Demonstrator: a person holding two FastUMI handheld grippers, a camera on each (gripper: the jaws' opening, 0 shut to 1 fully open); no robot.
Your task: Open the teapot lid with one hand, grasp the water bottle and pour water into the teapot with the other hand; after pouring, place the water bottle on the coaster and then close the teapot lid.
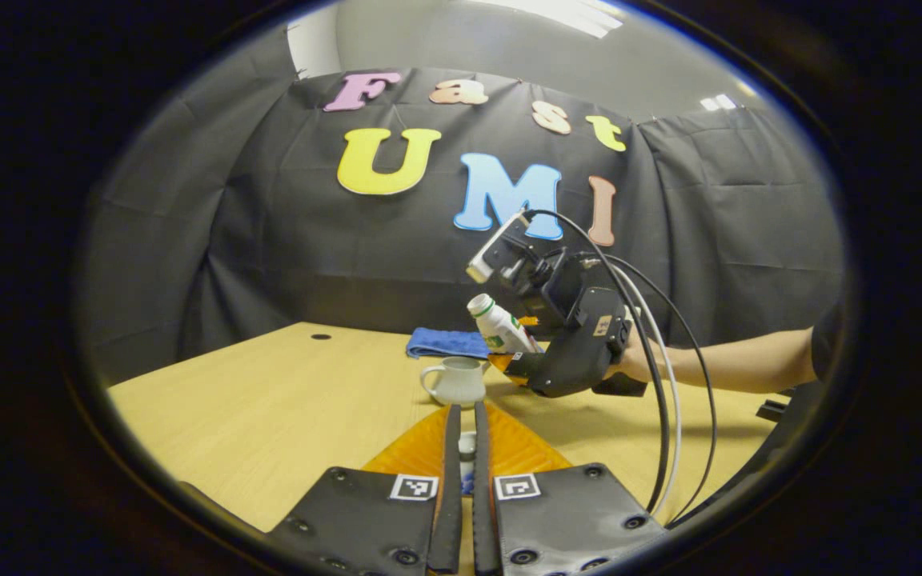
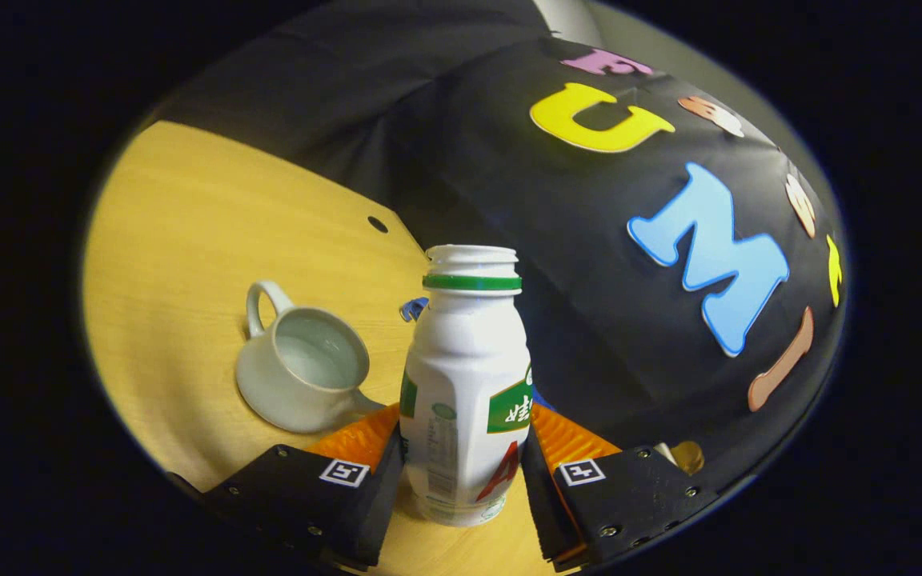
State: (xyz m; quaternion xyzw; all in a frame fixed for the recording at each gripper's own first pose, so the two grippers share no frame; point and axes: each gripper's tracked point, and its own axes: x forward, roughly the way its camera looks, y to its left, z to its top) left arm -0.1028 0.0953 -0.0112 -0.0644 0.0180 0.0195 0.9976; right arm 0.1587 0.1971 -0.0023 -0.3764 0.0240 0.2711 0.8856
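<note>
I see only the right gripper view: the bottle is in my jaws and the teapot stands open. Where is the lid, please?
Observer: The left gripper holds a small white piece, likely the lid, in its jaws, clear of the teapot.
Operator: Is my bottle tilted?
Observer: Yes. The bottle leans, mouth toward the teapot and higher than its rim; I see no stream.
Operator: And the coaster?
Observer: The blue coaster lies flat on the table just behind the teapot.
</note>
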